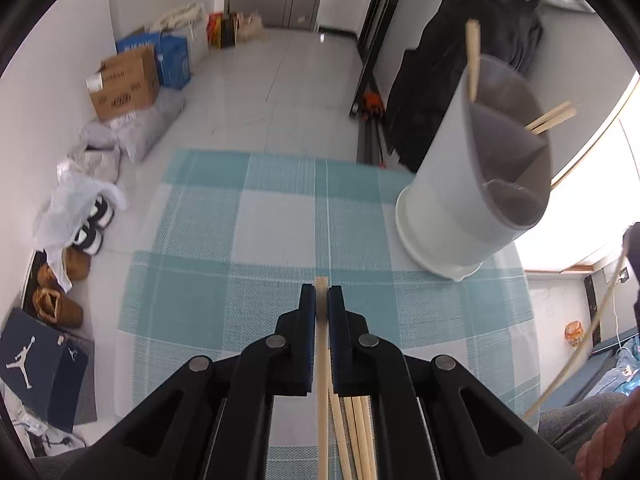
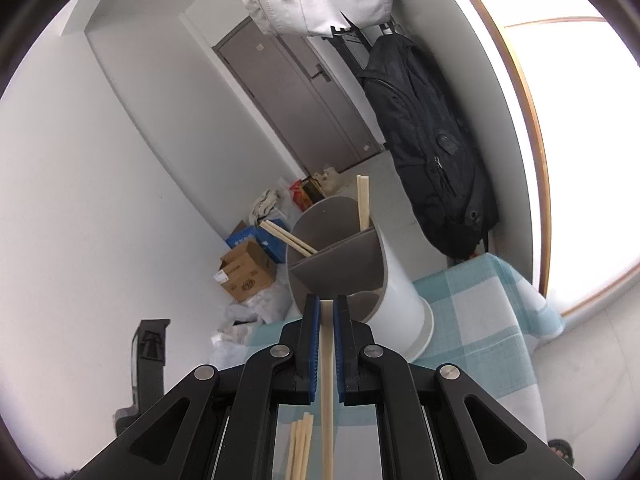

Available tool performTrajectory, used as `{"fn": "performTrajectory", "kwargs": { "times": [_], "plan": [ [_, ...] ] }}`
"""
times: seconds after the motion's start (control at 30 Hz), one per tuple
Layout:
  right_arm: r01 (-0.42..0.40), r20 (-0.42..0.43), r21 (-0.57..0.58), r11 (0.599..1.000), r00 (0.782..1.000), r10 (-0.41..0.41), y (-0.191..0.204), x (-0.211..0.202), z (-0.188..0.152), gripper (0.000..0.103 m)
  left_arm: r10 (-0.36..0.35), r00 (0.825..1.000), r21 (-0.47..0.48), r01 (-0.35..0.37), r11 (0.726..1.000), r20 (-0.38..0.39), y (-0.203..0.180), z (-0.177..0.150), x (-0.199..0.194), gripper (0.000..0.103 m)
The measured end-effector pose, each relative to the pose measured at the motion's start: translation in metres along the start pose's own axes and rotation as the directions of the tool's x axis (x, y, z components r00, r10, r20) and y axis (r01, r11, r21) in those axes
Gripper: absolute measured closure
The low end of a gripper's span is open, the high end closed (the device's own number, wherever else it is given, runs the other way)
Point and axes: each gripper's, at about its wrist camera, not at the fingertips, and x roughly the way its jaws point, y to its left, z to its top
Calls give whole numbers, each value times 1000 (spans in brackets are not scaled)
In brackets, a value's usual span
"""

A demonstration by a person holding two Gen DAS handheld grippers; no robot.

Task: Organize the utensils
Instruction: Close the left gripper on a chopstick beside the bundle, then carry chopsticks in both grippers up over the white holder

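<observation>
In the left wrist view my left gripper (image 1: pixel 321 291) is shut on one wooden chopstick (image 1: pixel 321 360), held above the checked tablecloth (image 1: pixel 224 240). Several loose chopsticks (image 1: pixel 360 436) lie below it. The white utensil holder (image 1: pixel 448 200), grey inside with dividers, stands far right; chopsticks (image 1: pixel 473 60) poke from two of its compartments. In the right wrist view my right gripper (image 2: pixel 327 301) is shut on another chopstick (image 2: pixel 327 380), close in front of the holder (image 2: pixel 400 292), whose chopsticks (image 2: pixel 363 204) lean outward. Loose chopsticks (image 2: pixel 300 444) lie beneath.
The table edge drops to a floor with cardboard boxes (image 1: pixel 124 84), bags and shoes (image 1: pixel 68 264) at the left. A dark backpack (image 2: pixel 432 148) hangs on the wall behind the holder. A person's hand (image 1: pixel 612 448) shows at the lower right, and a black stand-like object (image 2: pixel 150 352) at the left.
</observation>
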Motion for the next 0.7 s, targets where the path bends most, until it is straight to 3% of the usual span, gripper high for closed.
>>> {"fn": "performTrajectory", "kwargs": {
  "times": [0.17, 0.33, 0.53, 0.7],
  "plan": [
    [2, -17, -43, 999, 1000, -3, 9, -1, -8, 97, -36, 997, -2, 37, 999, 72, 0, 9, -17, 101],
    [-17, -17, -52, 999, 1000, 16, 17, -9, -10, 97, -98, 983, -23, 103, 994, 156, 2, 18, -42, 101],
    [-28, 39, -61, 998, 999, 30, 28, -23, 12, 97, -152, 953, -45, 169, 985, 263, -3, 37, -73, 101],
    [-27, 86, -62, 998, 996, 33, 37, -37, 42, 97, -179, 916, -48, 210, 977, 358, -14, 59, -105, 101]
  ]
}}
